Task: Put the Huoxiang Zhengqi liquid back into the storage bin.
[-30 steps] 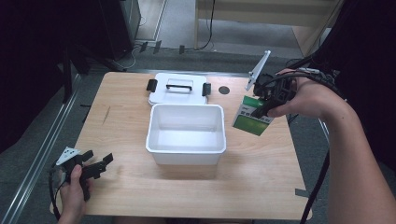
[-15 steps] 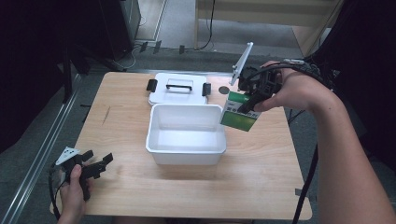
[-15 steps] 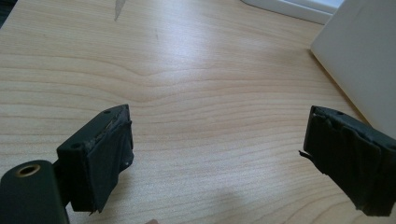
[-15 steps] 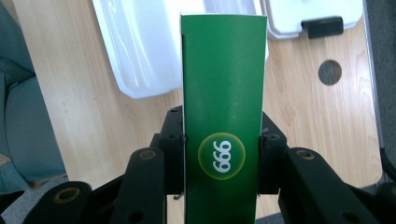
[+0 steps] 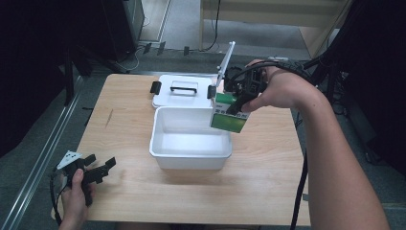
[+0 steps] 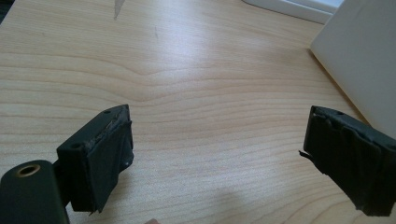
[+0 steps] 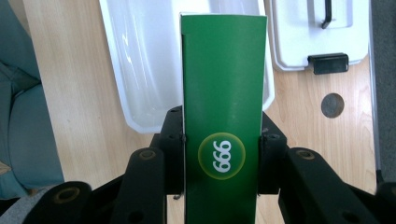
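Observation:
A green box (image 5: 229, 118) printed "999" (image 7: 222, 121) hangs in the air over the right rim of the white open bin (image 5: 190, 152), with my right gripper (image 5: 238, 98) shut on its sides. In the right gripper view the bin (image 7: 135, 70) lies beyond the box. My left gripper (image 5: 95, 168) rests low near the table's front left corner, its jaws wide apart and nothing between them. In the left gripper view that gripper (image 6: 217, 154) looks across bare wood, with the bin's wall (image 6: 359, 60) at the right.
The bin's white lid (image 5: 182, 89) with black handle and clips lies flat behind the bin. A round cable hole (image 7: 332, 105) sits in the wooden tabletop (image 5: 268, 172) near the lid. Bare wood stretches to the left and front of the bin.
My right gripper has carried the green box leftward from the table's right side to above the bin's right rim. The left gripper has stayed put.

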`<state>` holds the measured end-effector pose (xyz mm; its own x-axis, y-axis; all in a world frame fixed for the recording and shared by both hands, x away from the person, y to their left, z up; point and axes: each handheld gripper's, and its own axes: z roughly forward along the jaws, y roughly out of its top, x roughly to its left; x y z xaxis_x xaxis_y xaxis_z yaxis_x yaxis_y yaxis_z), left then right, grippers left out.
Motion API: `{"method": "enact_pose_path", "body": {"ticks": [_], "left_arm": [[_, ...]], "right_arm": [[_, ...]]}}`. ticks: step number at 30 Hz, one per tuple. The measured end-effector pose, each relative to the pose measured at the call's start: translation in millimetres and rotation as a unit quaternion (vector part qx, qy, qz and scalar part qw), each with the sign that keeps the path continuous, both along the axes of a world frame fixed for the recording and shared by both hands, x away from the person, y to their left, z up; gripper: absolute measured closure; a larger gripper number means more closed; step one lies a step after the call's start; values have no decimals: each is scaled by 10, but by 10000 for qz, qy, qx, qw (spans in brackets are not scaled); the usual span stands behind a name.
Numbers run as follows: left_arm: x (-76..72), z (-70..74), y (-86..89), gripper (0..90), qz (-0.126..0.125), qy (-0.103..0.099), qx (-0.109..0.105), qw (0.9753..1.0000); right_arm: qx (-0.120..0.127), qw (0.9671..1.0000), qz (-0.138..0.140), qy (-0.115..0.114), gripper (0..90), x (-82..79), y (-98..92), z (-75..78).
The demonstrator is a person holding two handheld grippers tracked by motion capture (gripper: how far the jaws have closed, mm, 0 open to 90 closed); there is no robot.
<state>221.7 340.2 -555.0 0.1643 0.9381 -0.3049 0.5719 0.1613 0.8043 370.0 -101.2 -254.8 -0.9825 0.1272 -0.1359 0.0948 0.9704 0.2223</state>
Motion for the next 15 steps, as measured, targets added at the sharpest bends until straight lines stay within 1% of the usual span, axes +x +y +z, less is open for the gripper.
{"method": "enact_pose_path", "body": {"ticks": [7,8,9,10,15], "left_arm": [[0,0,1,91,-3,6,4,10000],[1,0,0,91,2,3,-1,10000],[1,0,0,91,0,6,1,10000],[1,0,1,91,-2,6,-2,10000],[3,-2,3,91,-1,2,-17,10000]], "right_arm": [[-22,9999,147,22,643,11,181,-40],[1,9998,209,33,643,15,213,-51],[-39,9997,219,28,643,12,230,-50],[-21,9995,299,11,643,18,259,-68],[-96,9986,517,-5,643,22,336,-144]]}}
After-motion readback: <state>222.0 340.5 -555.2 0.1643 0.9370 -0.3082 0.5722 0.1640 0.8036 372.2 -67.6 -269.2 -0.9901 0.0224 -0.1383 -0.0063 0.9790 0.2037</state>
